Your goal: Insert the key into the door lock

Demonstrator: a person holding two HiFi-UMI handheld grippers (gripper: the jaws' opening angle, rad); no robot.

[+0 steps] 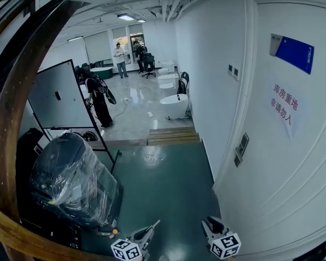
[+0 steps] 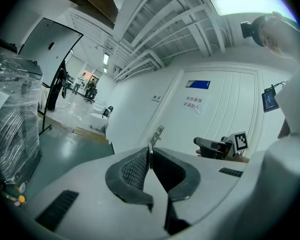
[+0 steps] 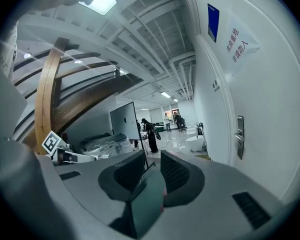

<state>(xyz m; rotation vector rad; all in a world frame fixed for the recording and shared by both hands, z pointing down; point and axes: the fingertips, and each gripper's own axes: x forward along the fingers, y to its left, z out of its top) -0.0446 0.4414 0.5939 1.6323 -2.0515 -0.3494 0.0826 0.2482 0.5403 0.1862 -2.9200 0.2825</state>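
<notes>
Your left gripper [image 2: 149,150] pinches the key [image 2: 149,159]; your right gripper [image 3: 152,160] gapes empty. Both are well short of the door lock [image 3: 239,136], so nothing's inserted.

Glossy green floor [image 1: 168,192], matt white door [image 1: 293,200] (metal lock plate [image 3: 240,136]), wooden beam [image 1: 11,118]

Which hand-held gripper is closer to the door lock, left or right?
Right. The right hand-held gripper is beside the door, short of the door lock; the left hand-held gripper, holding the key, is farther off.

A plastic-wrapped bundle [image 1: 70,181] sits near a whiteboard [image 1: 57,97].
</notes>
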